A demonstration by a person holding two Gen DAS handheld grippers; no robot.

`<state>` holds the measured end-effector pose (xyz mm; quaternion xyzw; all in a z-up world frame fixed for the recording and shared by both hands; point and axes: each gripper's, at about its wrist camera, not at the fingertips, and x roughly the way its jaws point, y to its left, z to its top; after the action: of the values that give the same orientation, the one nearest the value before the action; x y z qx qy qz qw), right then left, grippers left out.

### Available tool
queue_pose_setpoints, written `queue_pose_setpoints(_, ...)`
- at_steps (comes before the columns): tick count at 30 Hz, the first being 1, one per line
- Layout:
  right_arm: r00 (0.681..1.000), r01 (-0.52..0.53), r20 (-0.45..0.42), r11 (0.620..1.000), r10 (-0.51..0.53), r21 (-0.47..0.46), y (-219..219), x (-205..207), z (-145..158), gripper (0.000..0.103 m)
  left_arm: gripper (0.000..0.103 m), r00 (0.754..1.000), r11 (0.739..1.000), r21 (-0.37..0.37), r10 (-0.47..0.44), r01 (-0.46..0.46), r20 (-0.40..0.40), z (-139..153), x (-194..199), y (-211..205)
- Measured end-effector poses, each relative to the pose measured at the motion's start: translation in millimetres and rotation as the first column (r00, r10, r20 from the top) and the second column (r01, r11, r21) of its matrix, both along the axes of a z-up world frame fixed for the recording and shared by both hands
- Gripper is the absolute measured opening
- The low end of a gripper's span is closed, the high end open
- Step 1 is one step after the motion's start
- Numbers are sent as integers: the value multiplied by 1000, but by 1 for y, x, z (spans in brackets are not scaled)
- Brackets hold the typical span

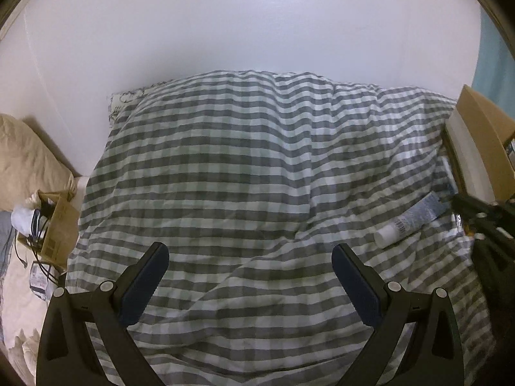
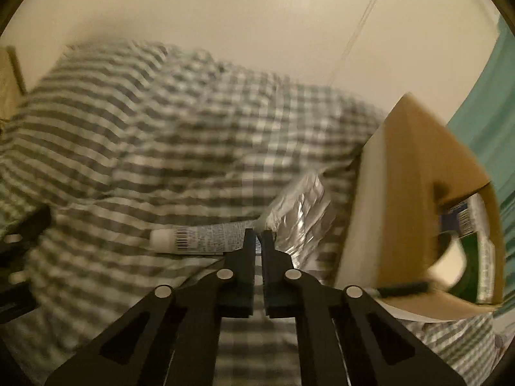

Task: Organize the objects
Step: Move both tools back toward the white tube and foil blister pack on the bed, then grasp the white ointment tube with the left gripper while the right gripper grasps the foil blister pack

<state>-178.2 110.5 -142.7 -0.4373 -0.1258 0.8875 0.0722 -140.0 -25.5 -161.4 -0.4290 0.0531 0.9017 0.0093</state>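
A blue-grey tube with a white cap (image 1: 407, 222) lies on the grey-and-white checked duvet (image 1: 244, 167) at the right. In the right wrist view the tube (image 2: 199, 241) lies across the duvet (image 2: 161, 128), cap to the left. My right gripper (image 2: 258, 238) is nearly shut on the tube's flat end. A crinkled silver foil packet (image 2: 302, 215) lies just beyond it. My left gripper (image 1: 249, 254) is open and empty above the middle of the duvet. The right gripper shows at the right edge of the left wrist view (image 1: 482, 222).
An open cardboard box (image 2: 415, 193) with packaged items inside stands right of the tube, also in the left wrist view (image 1: 479, 148). A smaller cardboard box (image 1: 58, 228) with cables and cloth stands at the left, by a beige pillow (image 1: 29, 157). A white wall (image 1: 251, 22) is behind.
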Motion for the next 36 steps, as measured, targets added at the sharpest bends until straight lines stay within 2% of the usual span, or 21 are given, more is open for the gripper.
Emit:
queue_pose_setpoints(3,998,-47,-51,998,45,-37,-6,19,18,0,103,1000,999,19,-27,27,-5,3,-1,12)
queue_pose_setpoints(8,993,-80,-92,989,68,-122,7,45,40,0,103,995,994,38,-99,99,-3,1,-6,44)
queue_pose_setpoints(12,992,-79,-110,977,58,-196,14,48,44,0,103,984,984,28,-176,175,11,-12,-13,73)
queue_pose_setpoints(17,996,-44,-87,964,22,-262,28,45,31,0,101,961,963,8,-268,268,67,-34,-27,102)
queue_pose_setpoints(19,997,-31,-71,961,12,-275,32,43,25,0,91,955,958,7,-287,287,80,-39,-31,107)
queue_pose_setpoints(23,998,-14,-64,956,-5,-292,38,43,21,0,88,923,928,58,-372,368,101,-48,-40,119)
queue_pose_setpoints(24,998,-13,-63,955,-6,-295,39,43,20,0,82,911,916,66,-400,396,102,-50,-41,123)
queue_pose_setpoints(25,998,-11,-64,954,-8,-299,41,43,20,0,69,900,905,79,-424,417,104,-51,-41,125)
queue_pose_setpoints(26,998,-10,-67,953,-11,-304,43,44,20,0,61,879,886,105,-462,452,114,-53,-40,129)
queue_pose_setpoints(29,998,-7,-60,952,-11,-305,43,45,18,0,40,862,869,116,-494,482,113,-53,-34,131)
queue_pose_setpoints(31,998,-4,-53,954,-13,-301,44,45,17,0,27,863,869,127,-492,478,116,-50,-30,129)
queue_pose_setpoints(34,999,2,-36,959,-12,-282,43,44,14,1,23,883,890,124,-452,438,127,-43,-20,120)
queue_pose_setpoints(35,1000,7,-28,962,-15,-271,43,44,13,8,23,895,903,120,-426,413,128,-39,-15,114)
queue_pose_setpoints(36,1000,14,-20,966,-20,-257,42,45,13,25,23,907,914,118,-402,389,126,-36,-10,108)
